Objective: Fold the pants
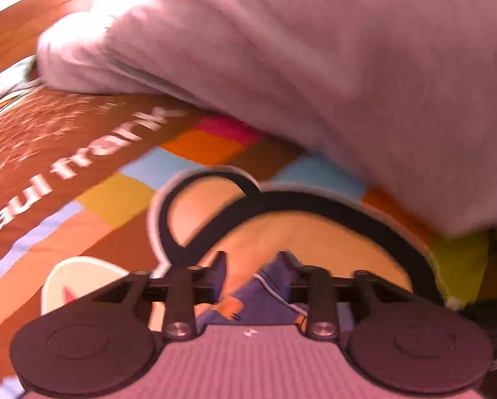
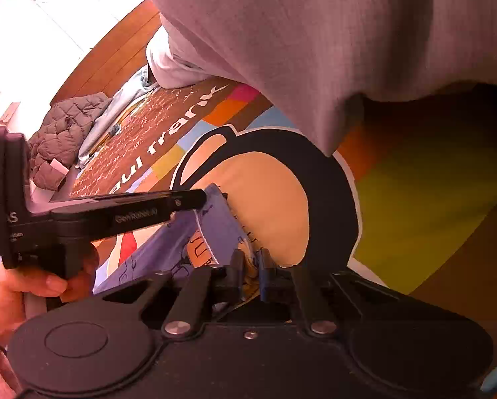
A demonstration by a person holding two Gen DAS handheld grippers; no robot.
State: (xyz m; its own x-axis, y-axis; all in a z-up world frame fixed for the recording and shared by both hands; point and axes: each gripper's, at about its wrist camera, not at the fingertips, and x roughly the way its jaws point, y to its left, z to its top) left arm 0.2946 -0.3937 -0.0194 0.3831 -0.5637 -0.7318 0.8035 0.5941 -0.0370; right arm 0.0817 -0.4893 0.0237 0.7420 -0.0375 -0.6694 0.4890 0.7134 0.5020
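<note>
The pants are blue-violet printed cloth [image 2: 182, 242] held up between both grippers above a colourful mat [image 2: 414, 199]. My right gripper [image 2: 250, 272] is shut on the cloth's edge. My left gripper [image 2: 212, 199] shows from the side in the right wrist view, pinching the same cloth at its far corner. In the left wrist view my left gripper [image 1: 253, 276] has its fingers [image 1: 220, 266] fairly apart with blue cloth [image 1: 265, 302] bunched between them. A grey-pink garment [image 1: 315, 50] lies on the mat beyond and hangs into the right wrist view [image 2: 298, 33].
The mat [image 1: 115, 199] has a brown panel with white lettering [image 1: 82, 159], coloured squares and a cartoon face. A quilted brown jacket [image 2: 62, 133] and a light blue garment [image 2: 115, 109] lie at its far edge on wooden floor [image 2: 115, 56]. A hand [image 2: 22, 286] holds the left gripper.
</note>
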